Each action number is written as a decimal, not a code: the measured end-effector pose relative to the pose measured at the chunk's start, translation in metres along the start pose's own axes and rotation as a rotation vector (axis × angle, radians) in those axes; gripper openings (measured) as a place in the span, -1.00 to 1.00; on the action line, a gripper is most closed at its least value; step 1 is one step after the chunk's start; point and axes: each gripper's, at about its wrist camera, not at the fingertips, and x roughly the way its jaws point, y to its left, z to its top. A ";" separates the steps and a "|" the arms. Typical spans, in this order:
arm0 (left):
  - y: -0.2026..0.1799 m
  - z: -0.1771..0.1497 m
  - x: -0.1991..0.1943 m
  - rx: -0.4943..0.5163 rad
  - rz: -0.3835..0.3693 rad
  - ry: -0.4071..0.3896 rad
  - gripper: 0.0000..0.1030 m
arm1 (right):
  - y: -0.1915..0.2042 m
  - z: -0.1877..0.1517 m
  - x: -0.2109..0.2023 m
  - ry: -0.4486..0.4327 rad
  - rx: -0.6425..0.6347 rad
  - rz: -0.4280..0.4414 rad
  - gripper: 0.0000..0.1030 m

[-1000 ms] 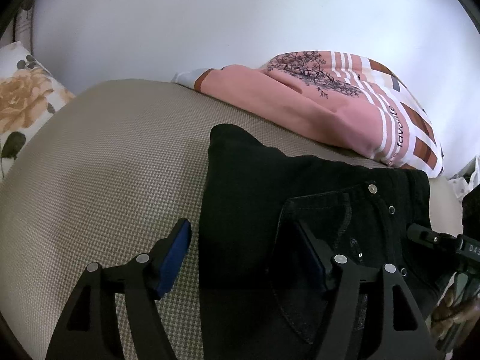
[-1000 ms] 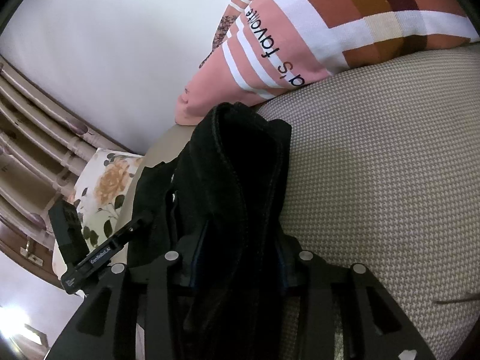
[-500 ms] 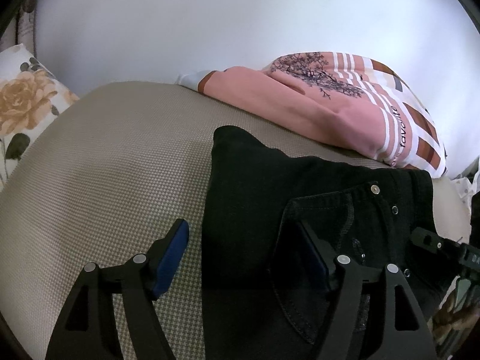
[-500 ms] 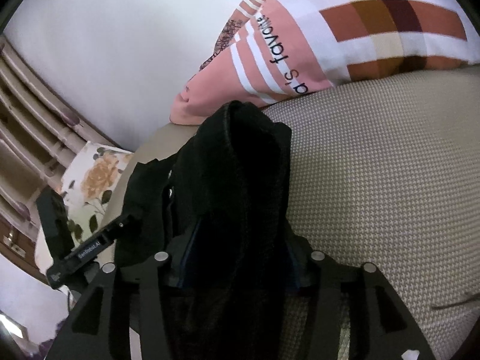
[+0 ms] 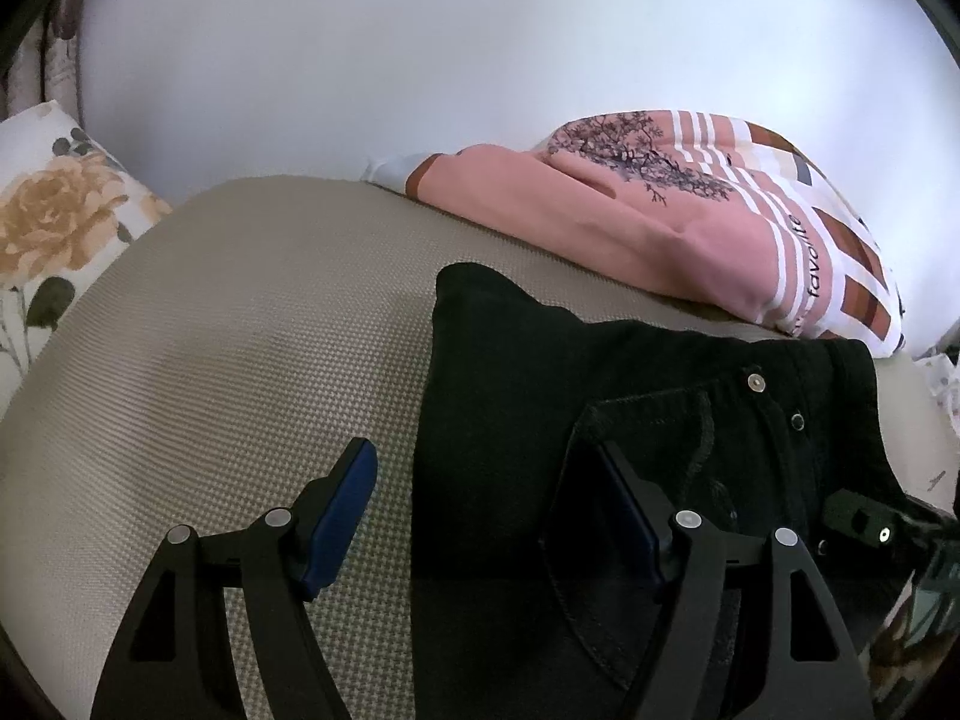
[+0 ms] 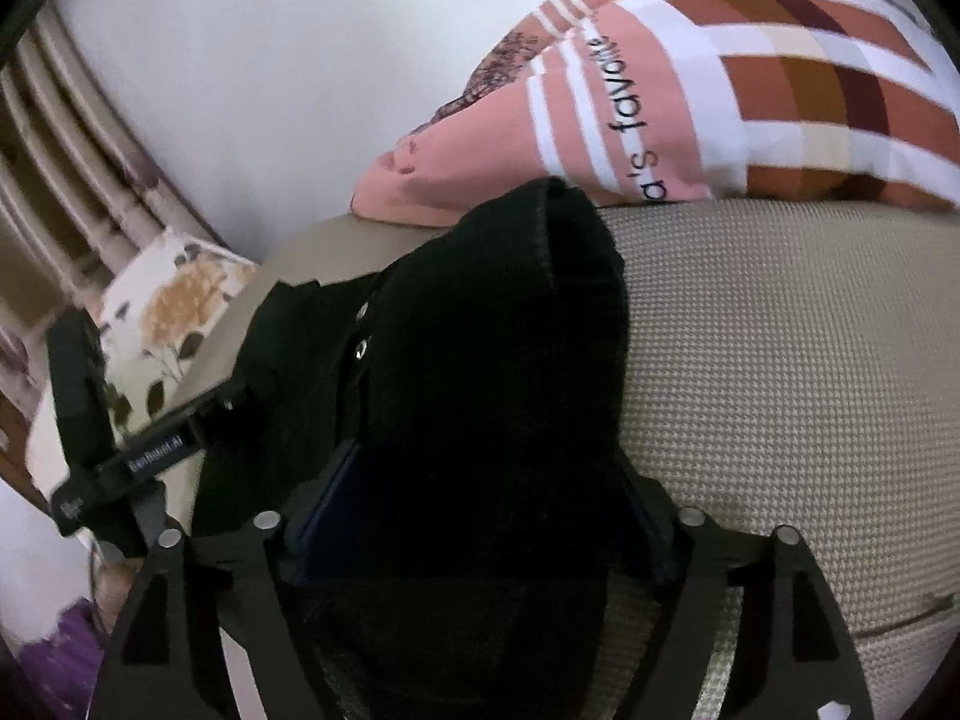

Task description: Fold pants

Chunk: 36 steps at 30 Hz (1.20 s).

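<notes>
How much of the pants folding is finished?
Mostly done, it seems: the black pants lie in a compact bundle on the beige cushion. The right gripper is opening around the fabric; the left gripper stands open. Left: pull away, maybe smooth it.

Left wrist view close above the beige cushion (image 5: 228,324), angled down along its fingers (image 5: 345,504), right wrist view equally near, tilted, facing left-forward, both sharing the black pants (image 5: 510,396), pink pillow (image 6: 630,114), floral pillow (image 5: 54,228), white wall (image 5: 450,48)
</notes>
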 end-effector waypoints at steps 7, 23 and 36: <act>-0.001 0.000 -0.001 0.007 0.016 -0.007 0.44 | 0.006 -0.002 0.000 0.003 -0.043 -0.032 0.57; -0.009 -0.002 -0.009 0.040 0.130 -0.035 0.69 | 0.007 -0.002 -0.010 0.015 -0.038 -0.038 0.66; -0.032 -0.035 -0.068 0.075 0.211 -0.070 0.74 | 0.056 -0.040 -0.095 -0.092 -0.113 -0.032 0.81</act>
